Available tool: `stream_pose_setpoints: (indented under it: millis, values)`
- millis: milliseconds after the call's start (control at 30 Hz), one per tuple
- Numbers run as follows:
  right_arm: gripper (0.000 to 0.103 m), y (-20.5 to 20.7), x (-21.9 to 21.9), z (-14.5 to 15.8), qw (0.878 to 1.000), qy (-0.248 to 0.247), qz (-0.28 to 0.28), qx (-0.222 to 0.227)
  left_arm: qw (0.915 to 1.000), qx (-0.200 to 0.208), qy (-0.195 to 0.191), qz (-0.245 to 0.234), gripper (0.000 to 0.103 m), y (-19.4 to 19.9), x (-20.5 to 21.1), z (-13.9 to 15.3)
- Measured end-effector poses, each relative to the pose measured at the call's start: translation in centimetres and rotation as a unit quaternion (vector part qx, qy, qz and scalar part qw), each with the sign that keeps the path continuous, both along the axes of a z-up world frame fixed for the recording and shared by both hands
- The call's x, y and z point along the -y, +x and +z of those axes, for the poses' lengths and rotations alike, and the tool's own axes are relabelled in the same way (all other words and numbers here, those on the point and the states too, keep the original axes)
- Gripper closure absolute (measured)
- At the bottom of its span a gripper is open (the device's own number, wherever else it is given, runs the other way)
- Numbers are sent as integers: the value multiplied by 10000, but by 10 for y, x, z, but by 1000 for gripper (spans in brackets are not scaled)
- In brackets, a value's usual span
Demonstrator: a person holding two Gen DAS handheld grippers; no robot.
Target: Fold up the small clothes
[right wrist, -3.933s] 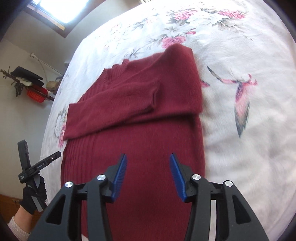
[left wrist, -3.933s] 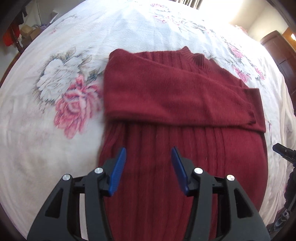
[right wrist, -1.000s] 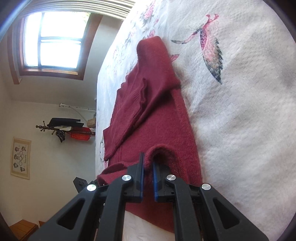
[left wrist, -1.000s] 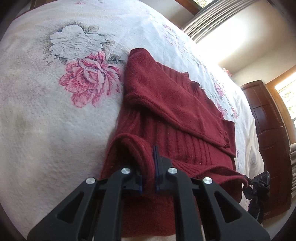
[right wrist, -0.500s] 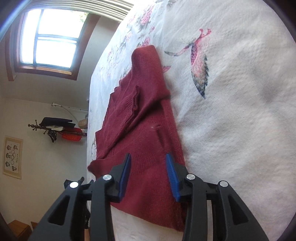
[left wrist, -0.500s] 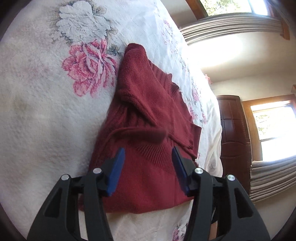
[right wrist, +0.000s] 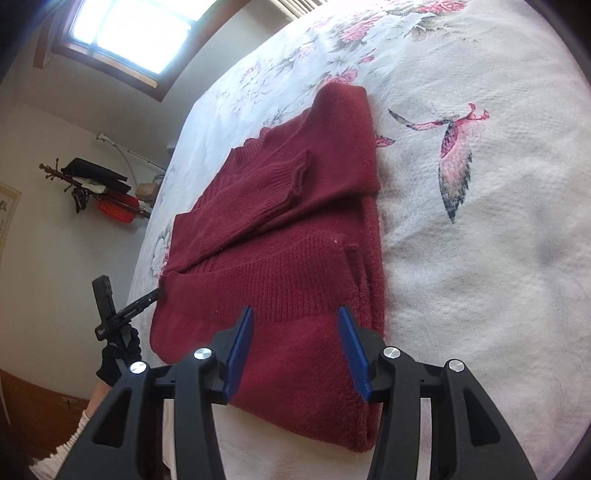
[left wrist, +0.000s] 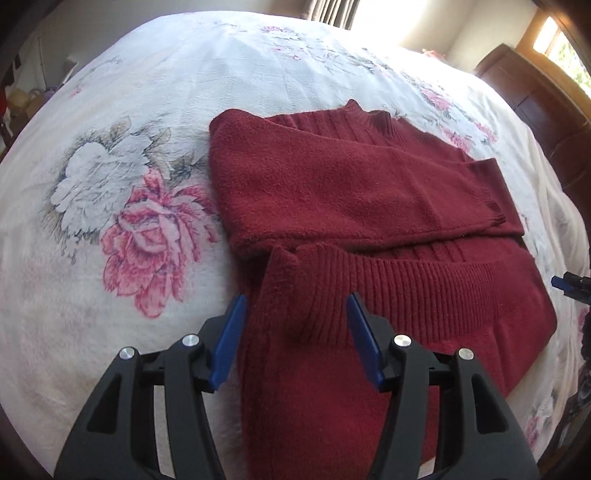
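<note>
- The dark red knit sweater (left wrist: 369, 206) lies flat on the bed (left wrist: 110, 240), its fuzzy sleeves crossed over the chest, its ribbed hem (left wrist: 406, 280) folded up just below them.
- The bedspread is white and nubbly, printed with roses and a butterfly (right wrist: 454, 155).
- The left hand-held gripper (left wrist: 293, 339), at 6 o'clock, is released, blue pads spread above the fold.
- The right hand-held gripper (right wrist: 295, 349) is likewise released, gripping nothing.

My left wrist camera looked forward and down along its fingers from close above the near left edge of the red sweater (left wrist: 369, 206) on the bed (left wrist: 221, 74). My right wrist camera sat close over the near right edge, facing up the bed toward a window (right wrist: 125, 29). Both views shared the sweater.
</note>
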State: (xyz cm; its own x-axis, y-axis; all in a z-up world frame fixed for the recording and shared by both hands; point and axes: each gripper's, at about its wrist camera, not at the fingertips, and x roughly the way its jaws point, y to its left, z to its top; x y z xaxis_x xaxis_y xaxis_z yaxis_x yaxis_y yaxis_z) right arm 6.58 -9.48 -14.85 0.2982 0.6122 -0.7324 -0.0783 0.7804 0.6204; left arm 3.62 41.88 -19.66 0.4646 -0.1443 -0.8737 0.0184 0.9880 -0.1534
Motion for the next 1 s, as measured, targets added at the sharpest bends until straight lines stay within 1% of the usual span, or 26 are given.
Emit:
stream_pose_setpoints:
  millis: [67, 133, 167, 233, 267, 333, 400, 467, 533, 567, 600, 633, 700, 767, 800, 833, 867, 900, 933, 1000]
  values:
    - [54, 3, -5, -2, 9999, -141, 88, 36, 9999, 11, 140, -61, 63, 4, 6, -2]
    - [54, 4, -8, -4, 9995, -244, 168, 76, 9996, 72, 270, -77, 90, 4, 10, -1]
    - [54, 5, -10, -4, 9993, -304, 202, 106, 9995, 118, 254, -127, 94, 2, 11, 1]
    - [53, 7, -13, -5, 9985, -435, 291, 181, 9994, 181, -4, -295, 96, -4, 11, 6]
    - [51, 8, -15, -5, 9979, -496, 348, 217, 9992, 190, -64, -349, 96, -6, 12, 9]
    - [38, 11, -20, -5, 9960, -709, 450, 294, 9988, 243, -161, -397, 96, -11, 11, 13]
    - [37, 13, -26, -6, 9925, -1002, 577, 400, 9988, 190, -268, -365, 96, -10, 8, 11]
    - [37, 16, -32, -9, 9893, -1238, 659, 408, 9991, 105, -256, -334, 96, -6, 9, 5]
    - [37, 22, -36, -16, 9877, -1352, 700, 358, 9992, 23, -265, -309, 93, -2, 10, -2]
    - [37, 25, -38, -18, 9873, -1385, 709, 332, 9993, -5, -253, -285, 90, 0, 11, -5]
    - [37, 28, -38, -21, 9870, -1412, 708, 304, 9993, -26, -250, -281, 82, 1, 12, -7]
    - [37, 30, -38, -24, 9868, -1432, 715, 264, 9993, -46, -240, -286, 79, 4, 14, -10]
    - [38, 33, -41, -29, 9858, -1475, 767, 230, 9994, -66, -196, -284, 79, 5, 16, -13]
    - [48, 33, -45, -32, 9843, -1544, 830, 215, 9995, -43, -153, -263, 81, 4, 18, -13]
    - [61, 31, -49, -32, 9830, -1594, 874, 257, 9997, -28, -95, -245, 89, 3, 19, -12]
    - [70, 28, -50, -31, 9816, -1648, 915, 308, 9997, 0, -60, -237, 96, 1, 19, -9]
    - [74, 25, -49, -29, 9808, -1679, 920, 372, 9996, 71, -88, -247, 96, -3, 19, -6]
    - [86, 22, -47, -26, 9815, -1641, 889, 432, 9995, 146, -111, -245, 97, -7, 19, -2]
    - [92, 19, -43, -21, 9828, -1580, 832, 481, 9994, 211, -111, -237, 97, -11, 19, 2]
    - [94, 11, -36, -8, 9845, -1423, 766, 680, 9988, 367, -216, -227, 98, -21, 19, 13]
